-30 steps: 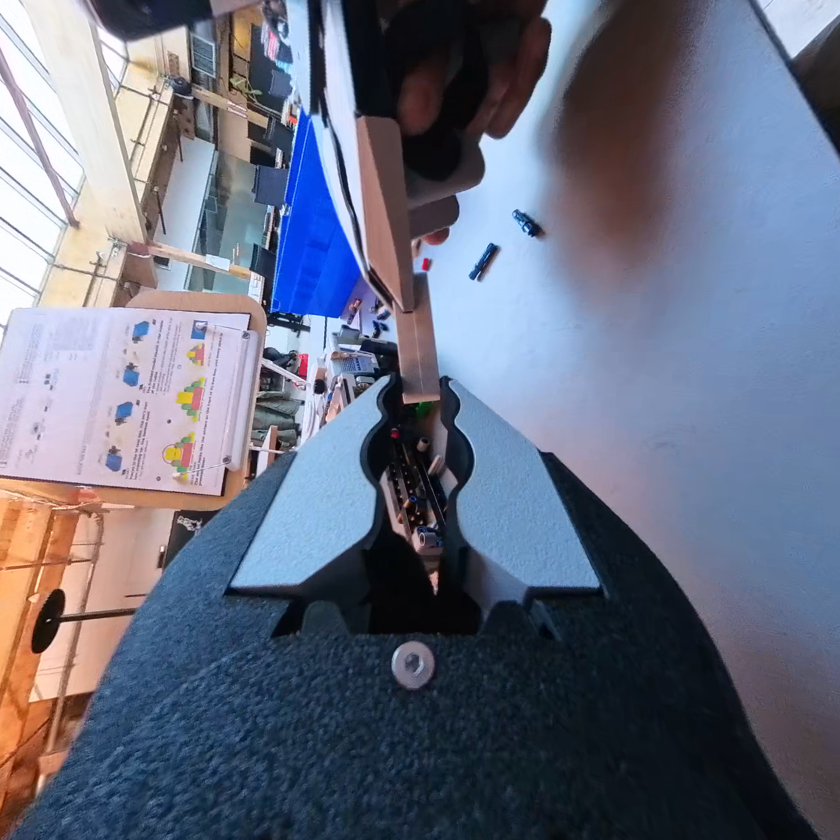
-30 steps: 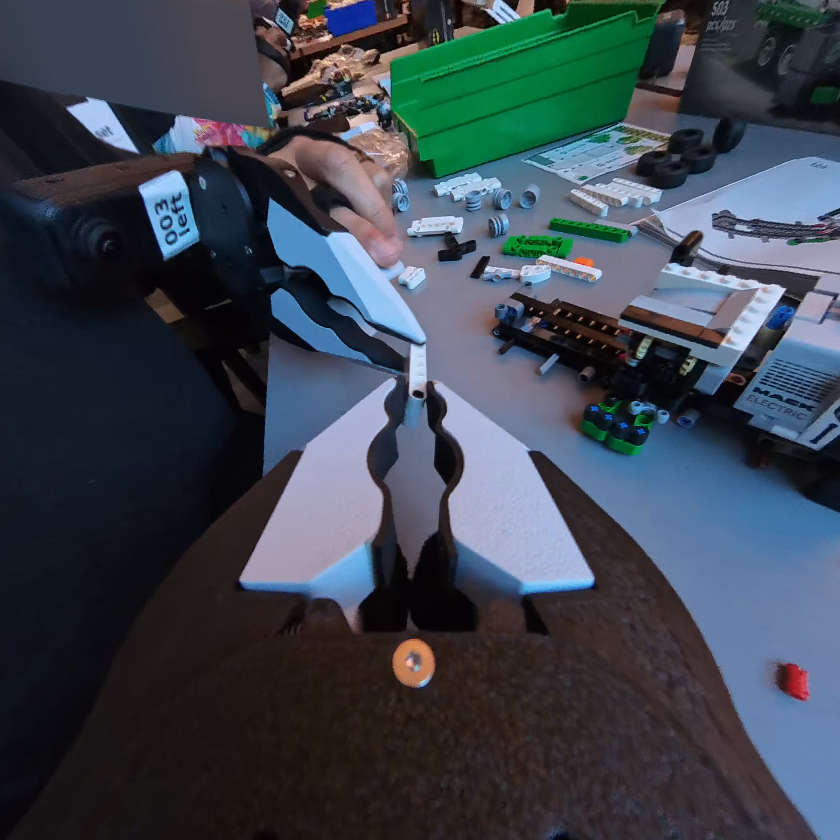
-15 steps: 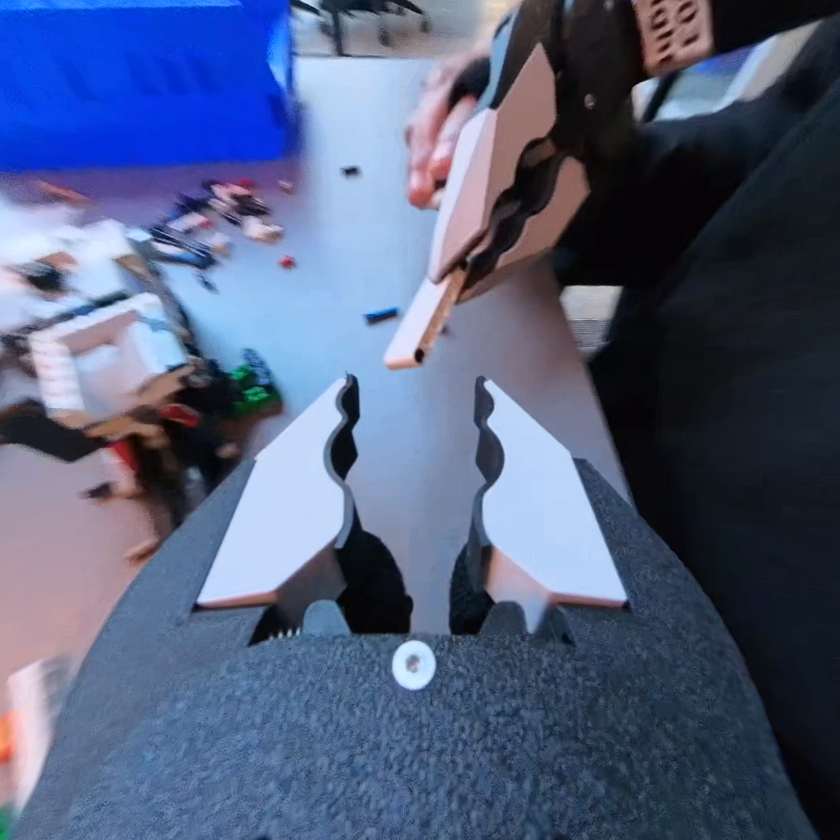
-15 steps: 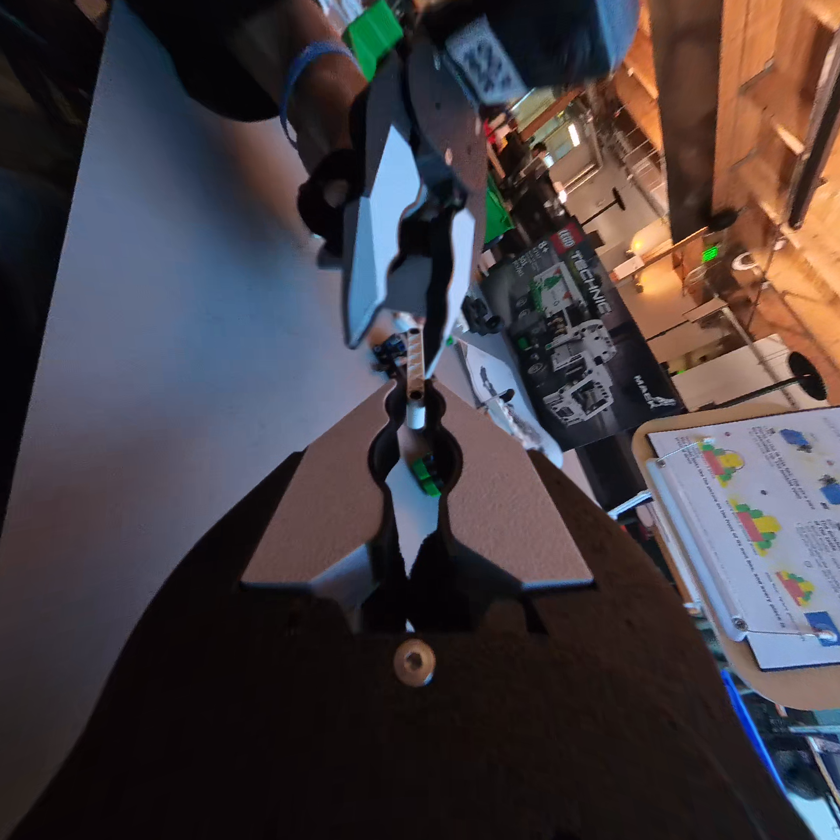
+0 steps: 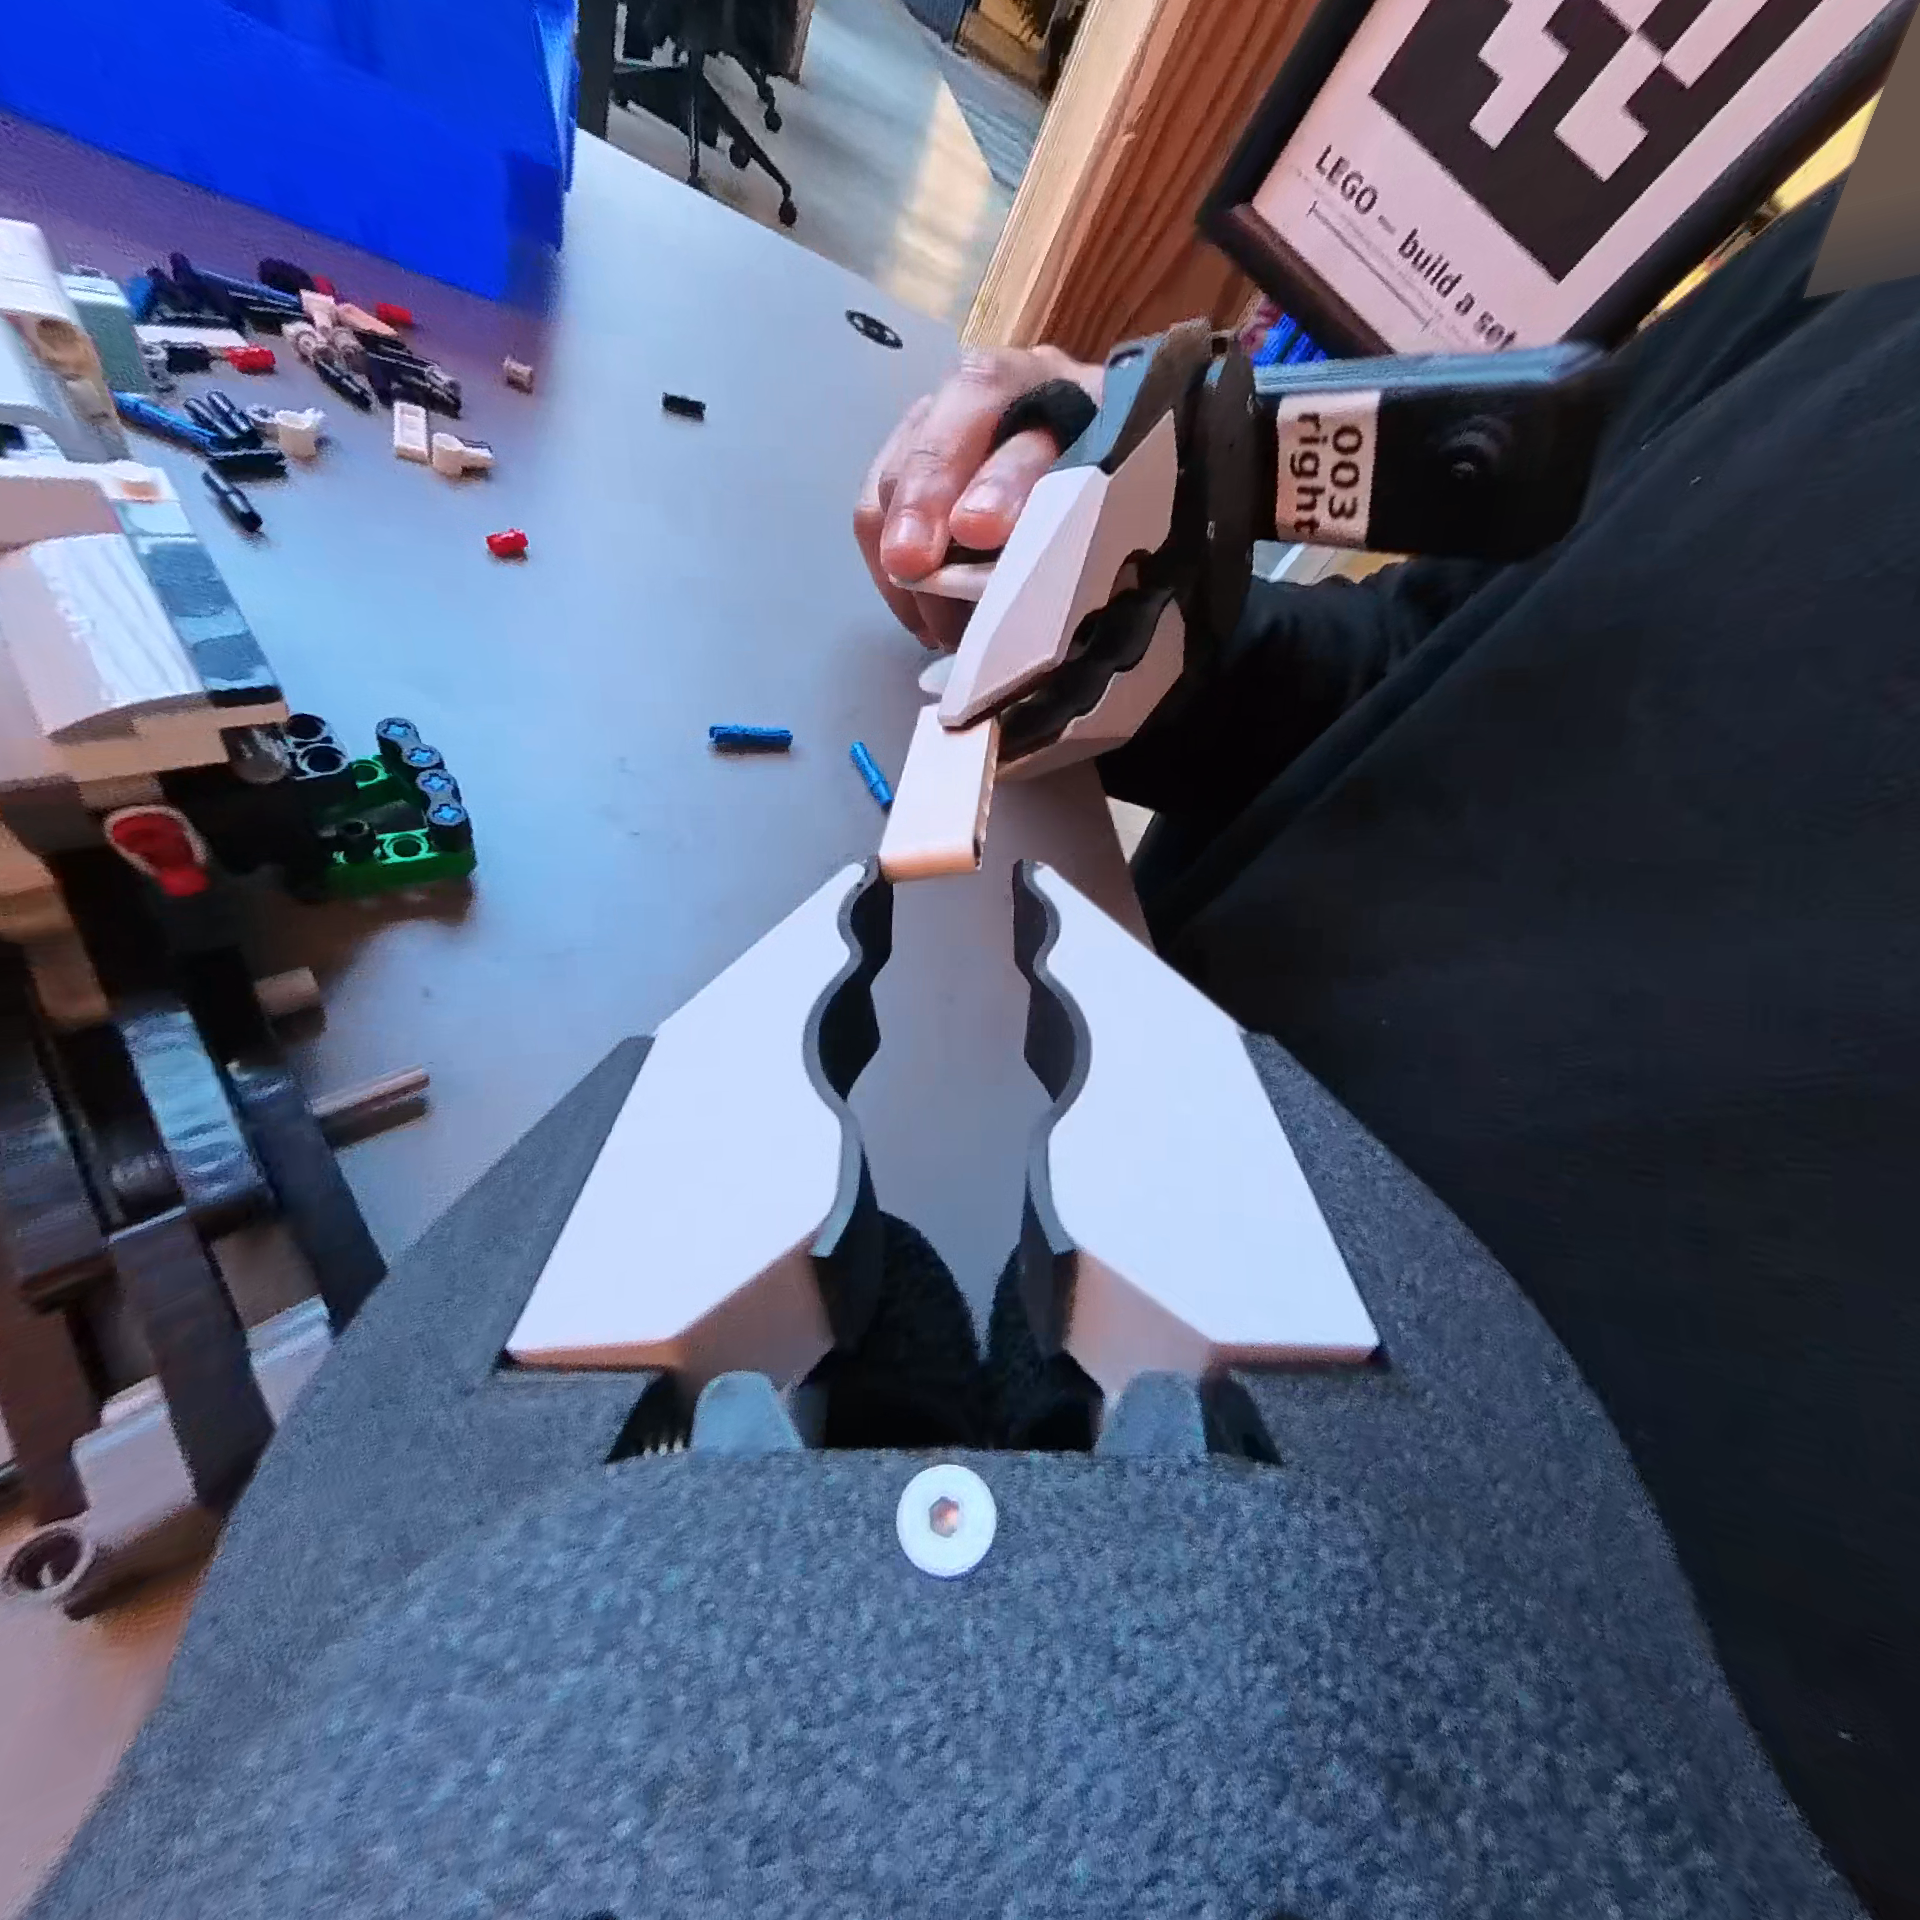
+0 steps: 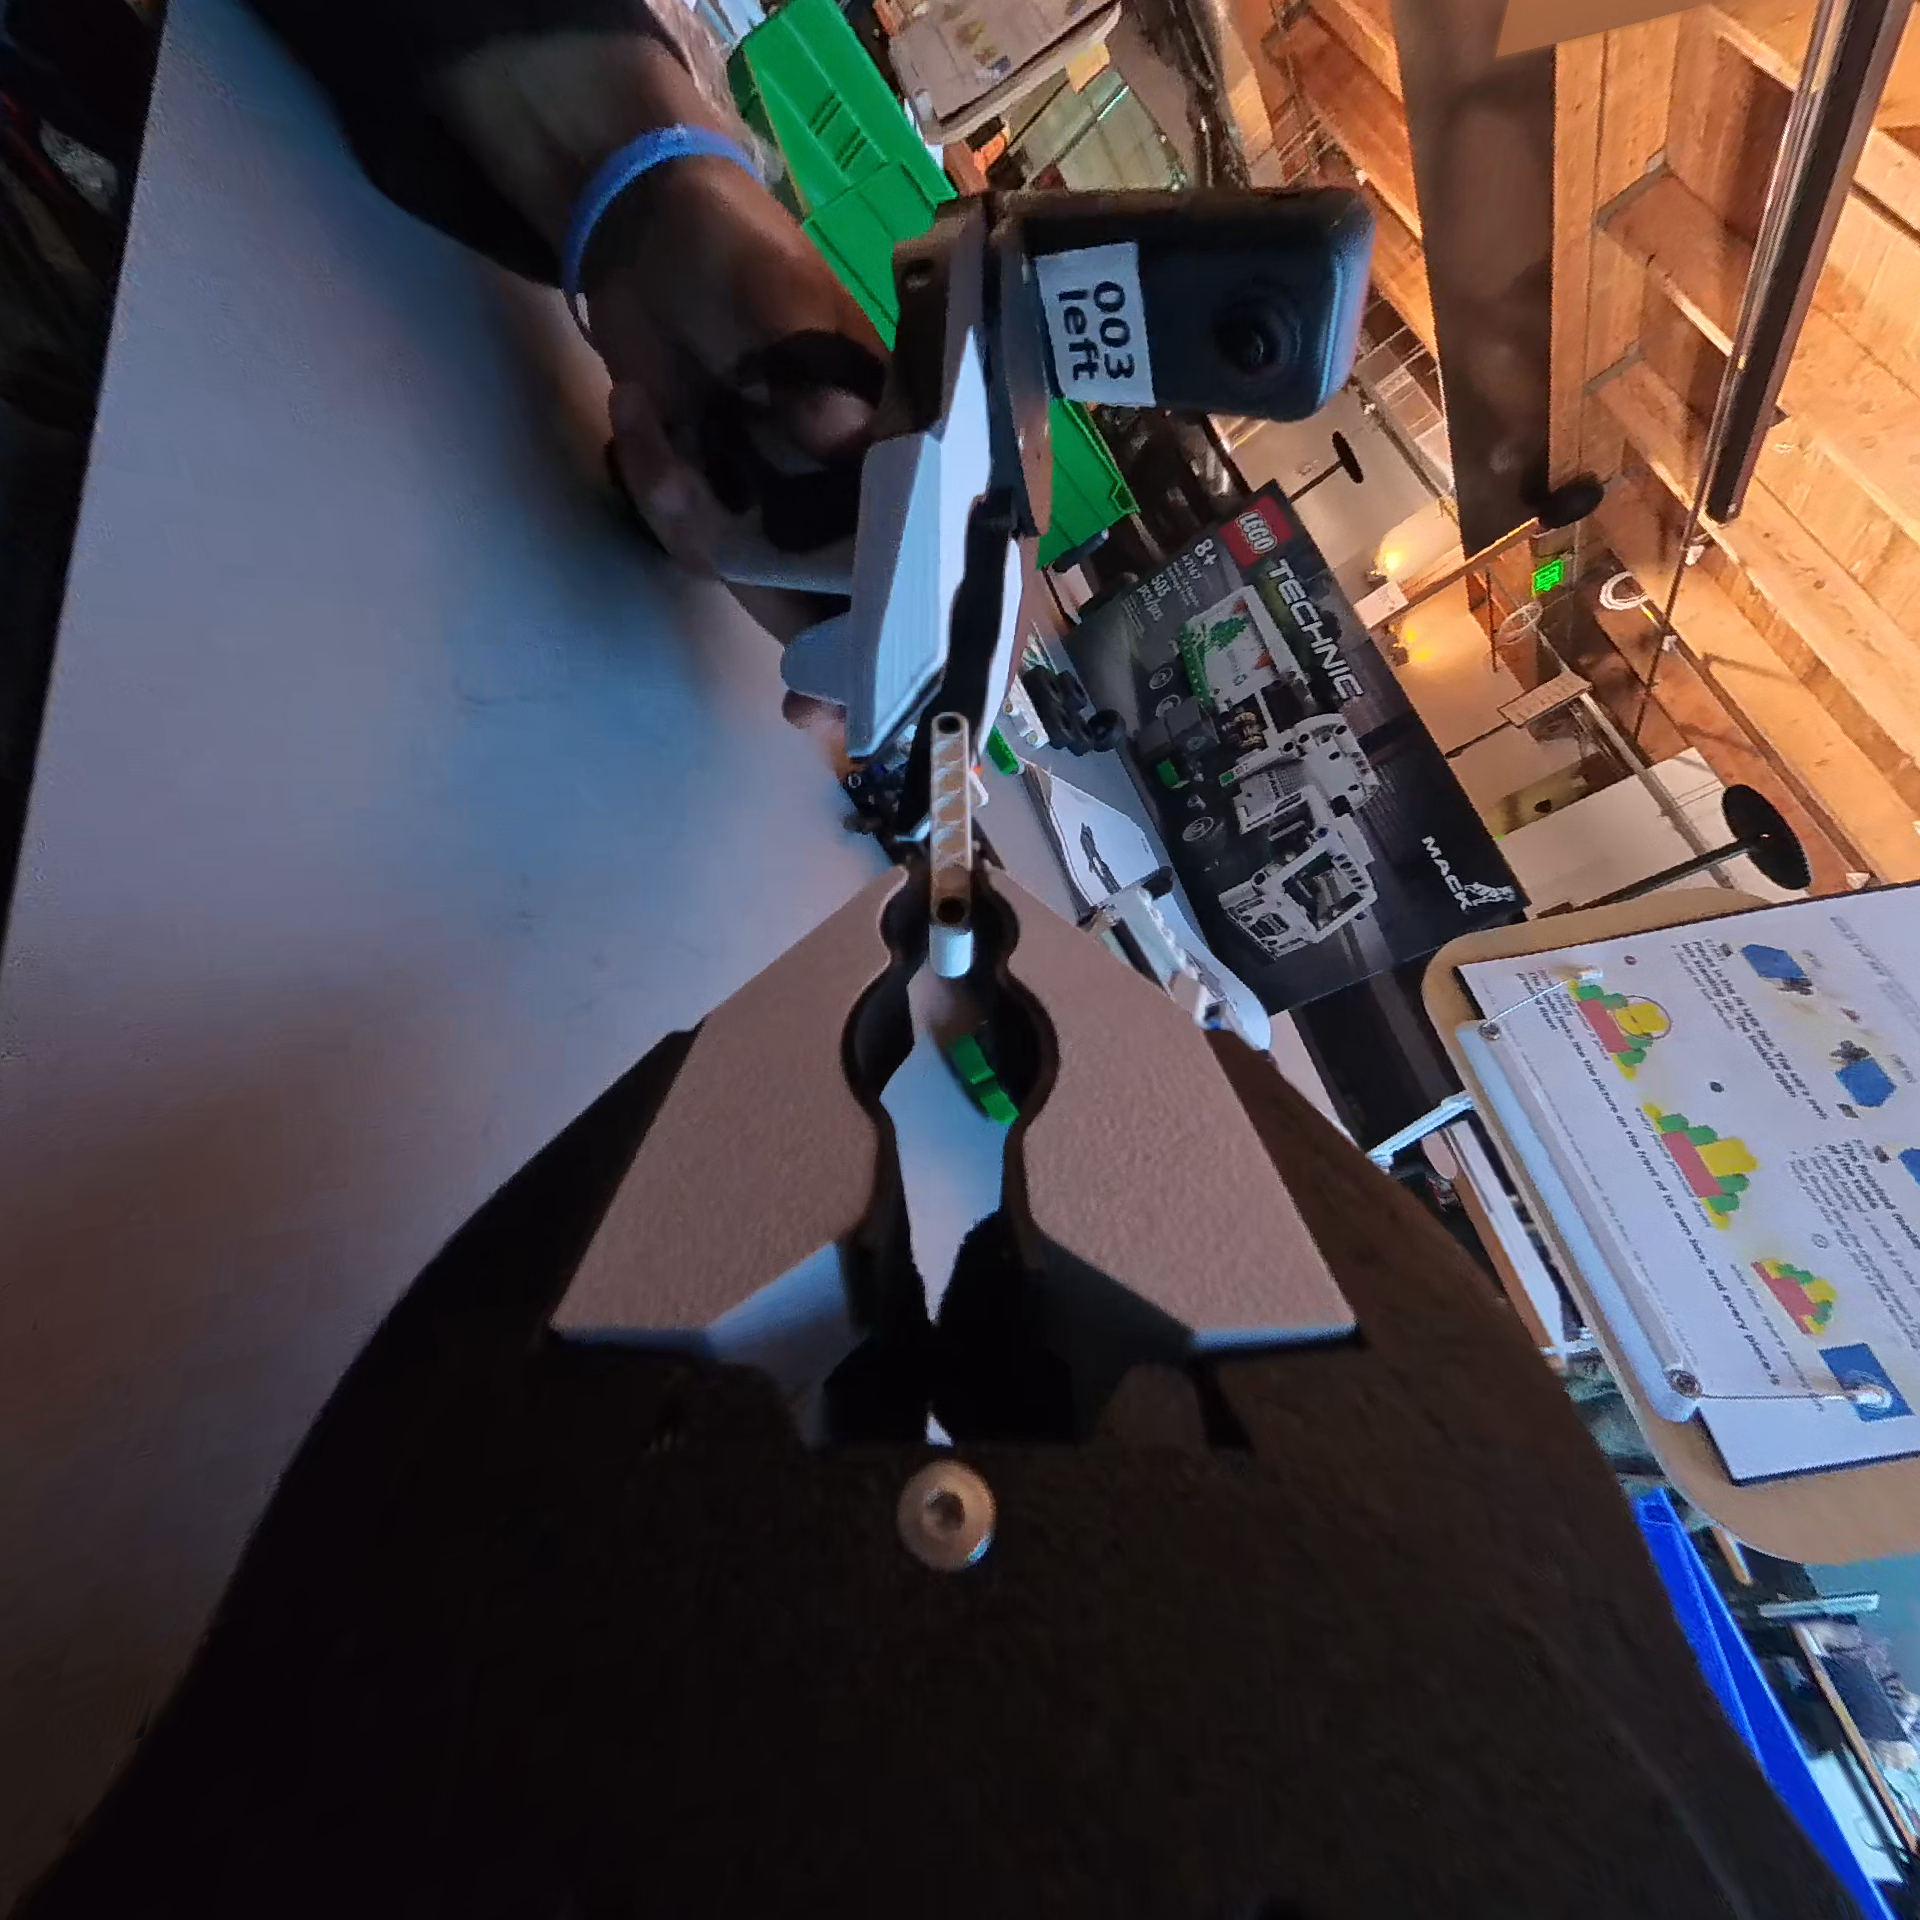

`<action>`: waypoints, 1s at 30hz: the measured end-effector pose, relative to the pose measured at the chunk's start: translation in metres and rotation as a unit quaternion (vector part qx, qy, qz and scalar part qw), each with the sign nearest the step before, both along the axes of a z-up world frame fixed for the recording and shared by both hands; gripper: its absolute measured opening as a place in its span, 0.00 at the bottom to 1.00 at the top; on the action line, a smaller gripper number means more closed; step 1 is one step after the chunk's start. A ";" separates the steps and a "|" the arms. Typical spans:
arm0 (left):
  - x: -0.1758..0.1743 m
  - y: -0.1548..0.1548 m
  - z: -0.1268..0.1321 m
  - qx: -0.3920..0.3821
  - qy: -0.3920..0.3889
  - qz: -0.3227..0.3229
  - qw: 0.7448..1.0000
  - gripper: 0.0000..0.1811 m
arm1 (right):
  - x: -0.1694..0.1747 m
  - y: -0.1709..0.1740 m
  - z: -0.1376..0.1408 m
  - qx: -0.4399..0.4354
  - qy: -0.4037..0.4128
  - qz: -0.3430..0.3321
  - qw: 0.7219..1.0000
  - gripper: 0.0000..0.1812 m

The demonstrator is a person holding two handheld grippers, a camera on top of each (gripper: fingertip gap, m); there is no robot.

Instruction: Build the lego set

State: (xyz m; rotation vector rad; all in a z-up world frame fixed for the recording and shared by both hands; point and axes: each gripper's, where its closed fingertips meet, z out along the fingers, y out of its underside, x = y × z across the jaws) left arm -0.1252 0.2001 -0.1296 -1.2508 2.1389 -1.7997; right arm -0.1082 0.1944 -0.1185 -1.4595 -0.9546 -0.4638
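Note:
A long white beam with holes (image 6: 951,790) is clamped at one end in my right gripper (image 6: 951,894), which is shut on it. In the left wrist view the same beam (image 5: 940,800) sticks out of the right gripper (image 5: 977,727) towards me. My left gripper (image 5: 948,878) is open and empty, and the beam's free end sits right at the mouth of its jaws. In the right wrist view the left gripper (image 6: 925,738) stands open around the beam's far end. Both are held above the grey table (image 5: 623,623).
A partly built white and black truck (image 5: 104,675) with a green piece (image 5: 405,821) stands at the left. Blue pins (image 5: 750,738), a red piece (image 5: 507,540) and several small parts lie on the table. A blue bin (image 5: 312,125), green bin (image 6: 831,156), set box (image 6: 1299,748) and instruction sheet (image 6: 1714,1143) stand around. Left and right tips are no more than a few centimetres apart.
A second ago both grippers held the beam. My left gripper let go, opened and swung round; it now faces the beam's free end again, jaws narrower than half a second ago.

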 end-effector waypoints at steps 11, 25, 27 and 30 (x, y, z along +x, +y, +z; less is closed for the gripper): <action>0.003 0.008 0.014 -0.057 -0.012 -0.001 0.998 0.00 | 0.006 -0.001 0.008 -0.020 0.083 -0.004 0.996 0.04; 0.010 0.026 0.005 0.031 -0.044 0.058 0.997 0.00 | 0.042 0.004 0.006 -0.053 0.144 -0.079 0.985 0.00; 0.009 0.022 0.002 0.054 -0.054 0.056 0.995 0.00 | 0.057 0.002 -0.010 -0.120 0.180 -0.127 0.968 0.00; 0.008 0.020 -0.001 0.085 -0.069 0.059 0.992 0.00 | 0.060 -0.006 -0.027 -0.207 0.257 -0.157 0.931 0.06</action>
